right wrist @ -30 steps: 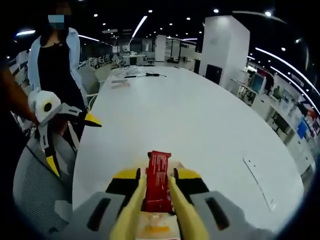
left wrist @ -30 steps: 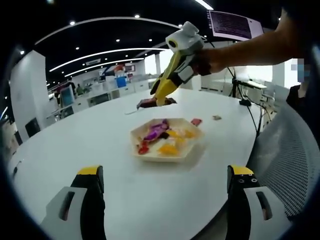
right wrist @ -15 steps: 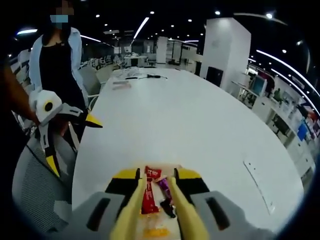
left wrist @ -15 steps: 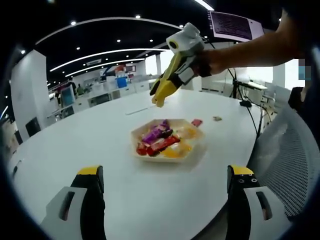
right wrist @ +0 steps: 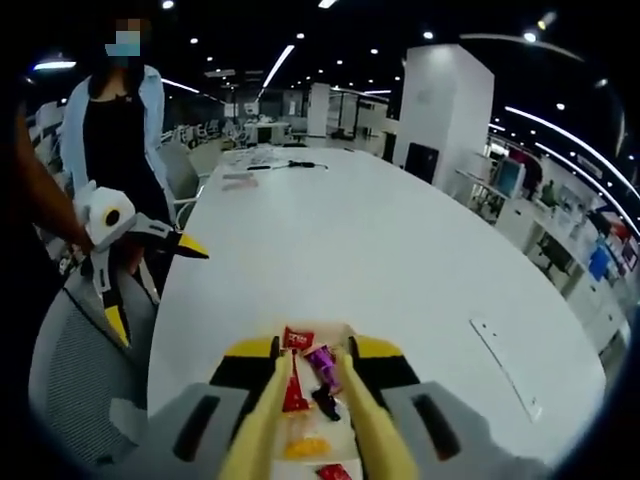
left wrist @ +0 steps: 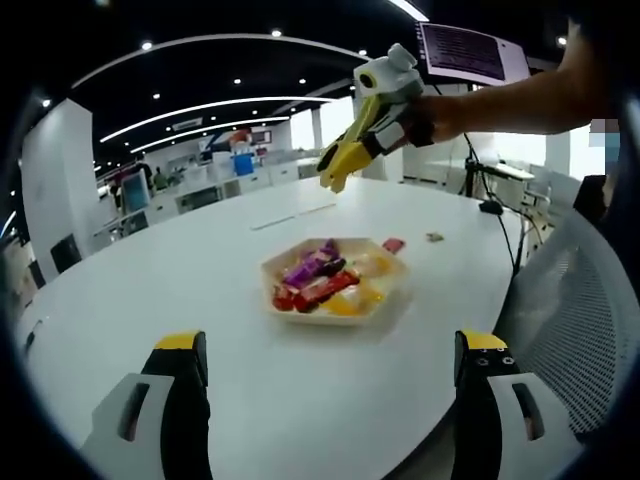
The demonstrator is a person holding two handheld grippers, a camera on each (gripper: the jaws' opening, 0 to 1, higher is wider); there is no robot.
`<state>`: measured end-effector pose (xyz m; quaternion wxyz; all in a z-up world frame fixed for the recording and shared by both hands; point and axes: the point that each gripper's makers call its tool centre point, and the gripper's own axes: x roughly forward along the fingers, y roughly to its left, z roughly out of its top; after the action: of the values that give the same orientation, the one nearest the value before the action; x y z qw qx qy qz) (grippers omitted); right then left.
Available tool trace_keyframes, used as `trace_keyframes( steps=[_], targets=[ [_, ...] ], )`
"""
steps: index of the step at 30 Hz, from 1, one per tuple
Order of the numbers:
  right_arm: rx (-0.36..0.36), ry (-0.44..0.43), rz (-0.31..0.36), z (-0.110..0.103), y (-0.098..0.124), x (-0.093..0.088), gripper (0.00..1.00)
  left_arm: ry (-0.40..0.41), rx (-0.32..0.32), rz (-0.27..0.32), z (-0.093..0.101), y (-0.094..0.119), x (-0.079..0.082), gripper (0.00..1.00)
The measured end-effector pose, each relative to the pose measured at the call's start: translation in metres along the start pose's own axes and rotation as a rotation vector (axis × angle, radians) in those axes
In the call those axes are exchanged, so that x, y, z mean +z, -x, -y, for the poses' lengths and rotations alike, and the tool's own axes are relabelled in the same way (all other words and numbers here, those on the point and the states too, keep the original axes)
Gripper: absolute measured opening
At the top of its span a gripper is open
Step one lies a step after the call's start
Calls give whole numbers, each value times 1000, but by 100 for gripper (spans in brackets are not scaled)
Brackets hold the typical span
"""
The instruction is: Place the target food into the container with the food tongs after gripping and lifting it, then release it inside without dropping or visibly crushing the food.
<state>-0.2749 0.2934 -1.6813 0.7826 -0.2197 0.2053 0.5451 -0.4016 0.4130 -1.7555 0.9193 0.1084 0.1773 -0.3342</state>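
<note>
- Left gripper view: long white oval table (left wrist: 180, 300) in a large open-plan office, with a shallow hexagonal tray (left wrist: 385, 300) of pale wood or card near its middle.
- In the tray, a heap of wrapped sweets: a red bar-shaped candy (left wrist: 322, 291) lying across the front, a purple-wrapped piece (left wrist: 312, 262) behind it, yellow and orange pieces at the right side.
- Left gripper (left wrist: 330, 372) low in this view, its two black jaws with yellow tips spread wide apart, nothing between them, well short of the tray.
- Right gripper (left wrist: 338, 172) held in the air above and beyond the tray by a bare forearm (left wrist: 510, 100) entering from the right; long yellow food tongs (left wrist: 352, 150) fixed to its jaws, tips close together and seemingly empty, though small at this distance.
- On the table past the tray, a small red wrapper (left wrist: 393, 244) and a tiny dark item beside it.
- Right gripper view: looking down along the two yellow tong arms (right wrist: 268, 425), which stand slightly parted with no sweet pinched between them; red candy (right wrist: 294, 382), purple piece (right wrist: 322, 357) and a yellow piece (right wrist: 303, 447) visible below through the gap, lying in the tray.
- At the left edge of this view, the left gripper (right wrist: 150, 275) with jaws wide open, beside a mesh office chair (right wrist: 70, 370).
- Standing person (right wrist: 118, 140) in a pale blue shirt over black behind it.
</note>
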Motion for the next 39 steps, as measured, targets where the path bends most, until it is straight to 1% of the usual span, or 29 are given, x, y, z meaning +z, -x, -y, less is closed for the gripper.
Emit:
trace_keyframes(
  steps=[6,13,18,21,25,30,35,39],
  targets=[
    [-12,-3,-2,3,18,-13,26,3,2,2,0,1,1,100],
    [-38,-5,4,7,41,-23,27,7,-2,2,0,0,0,100],
    [-68,-12,5,11,59,-35,27,16,-10,7,1,0,0,100],
    [-86,-20,5,15,71,-46,27,25,-12,14,1,1,2,100],
    [-112,-37,4,19,84,-57,27,22,-15,10,2,0,1,100],
    [-135,-51,3,22,95,-68,27,15,-24,2,4,0,0,100],
    [-147,-60,1,23,105,-76,28,13,-29,-2,5,-1,-1,100],
    [-154,-62,-8,24,115,-86,28,12,-30,-6,5,-1,-1,100]
  ],
)
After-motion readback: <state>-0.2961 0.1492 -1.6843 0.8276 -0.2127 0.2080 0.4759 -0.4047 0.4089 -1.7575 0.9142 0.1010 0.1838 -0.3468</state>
